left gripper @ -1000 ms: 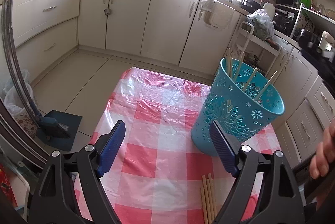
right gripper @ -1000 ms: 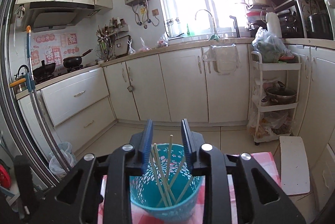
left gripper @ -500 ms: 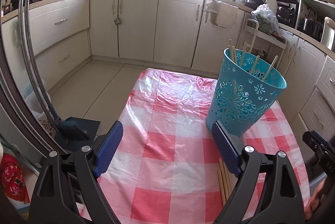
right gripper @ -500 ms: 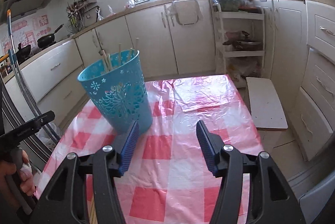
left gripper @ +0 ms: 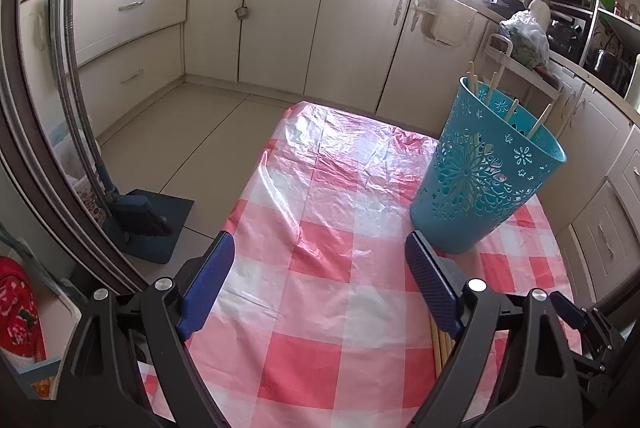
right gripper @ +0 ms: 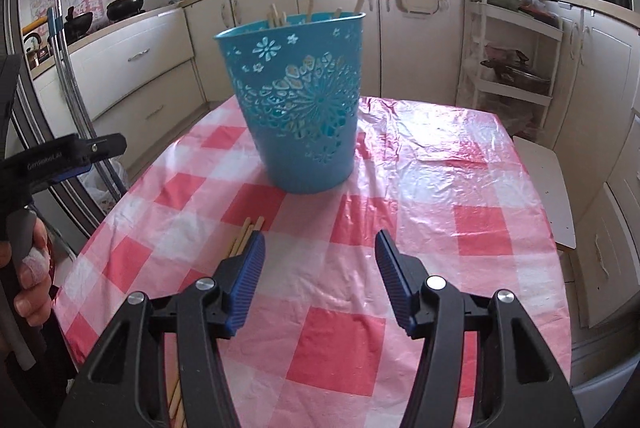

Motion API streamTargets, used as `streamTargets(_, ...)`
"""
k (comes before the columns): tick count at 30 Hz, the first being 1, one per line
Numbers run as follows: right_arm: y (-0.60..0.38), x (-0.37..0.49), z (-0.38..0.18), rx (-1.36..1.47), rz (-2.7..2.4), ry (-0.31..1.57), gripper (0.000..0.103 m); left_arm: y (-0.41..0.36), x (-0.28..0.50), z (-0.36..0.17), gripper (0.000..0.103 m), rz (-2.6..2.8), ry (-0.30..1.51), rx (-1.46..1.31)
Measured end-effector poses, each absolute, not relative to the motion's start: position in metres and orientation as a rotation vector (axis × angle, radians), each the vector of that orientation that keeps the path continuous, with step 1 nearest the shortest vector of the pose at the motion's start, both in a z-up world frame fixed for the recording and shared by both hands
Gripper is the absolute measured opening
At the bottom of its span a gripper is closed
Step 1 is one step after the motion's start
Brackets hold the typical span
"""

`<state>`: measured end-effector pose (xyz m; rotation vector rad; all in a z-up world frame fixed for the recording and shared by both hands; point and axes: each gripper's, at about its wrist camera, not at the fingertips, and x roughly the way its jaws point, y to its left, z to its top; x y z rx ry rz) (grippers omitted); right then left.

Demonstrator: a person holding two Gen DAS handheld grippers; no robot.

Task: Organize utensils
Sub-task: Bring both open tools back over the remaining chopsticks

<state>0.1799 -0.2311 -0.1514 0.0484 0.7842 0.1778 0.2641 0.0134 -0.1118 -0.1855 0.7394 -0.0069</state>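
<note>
A blue perforated basket (left gripper: 486, 175) stands upright on the red-and-white checked table (left gripper: 320, 268), with several wooden chopsticks standing in it. It also shows in the right wrist view (right gripper: 300, 107). A bundle of loose chopsticks (right gripper: 244, 238) lies flat on the cloth in front of the basket, partly hidden behind my right gripper's left finger; they also show in the left wrist view (left gripper: 440, 346). My left gripper (left gripper: 320, 280) is open and empty above the table's near left part. My right gripper (right gripper: 320, 280) is open and empty, just right of the loose chopsticks.
The left gripper's body and the hand holding it (right gripper: 32, 268) show at the left edge of the right wrist view. A broom and dustpan (left gripper: 140, 216) stand on the floor to the left. A white stool (right gripper: 544, 187) sits by the table's right edge. Kitchen cabinets surround the table.
My right gripper has come down from above the basket to low over the table and opened wide. My left gripper has drawn back a little and stays open.
</note>
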Motion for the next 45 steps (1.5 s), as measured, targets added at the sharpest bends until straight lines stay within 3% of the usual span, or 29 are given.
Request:
streamTargets(5,-0.216,0.182,-0.162,0.041,0.233,0.832,0.039,0.019,0.269,-0.12,0.083,0.003,0.775,-0.217)
streamTargets(10,-0.201,0.183,-0.175,0.041,0.281,0.881,0.033,0.02,0.272,-0.127,0.083,0.006,0.806,-0.236)
streamTargets(33,-0.175,0.203,-0.191,-0.034,0.271,0.969,0.029,-0.01,0.272,-0.14,0.083,-0.041,0.852,-0.109)
streamTargets(41,-0.19,0.202,-0.19,-0.054,0.261,1.021,0.013,-0.026,0.266,-0.151,0.083,-0.102,0.908,-0.046)
streamTargets(45,-0.21,0.192,-0.188,-0.041,0.262,1.049,0.013,-0.051,0.256,-0.162,0.083,-0.167,0.942,0.047)
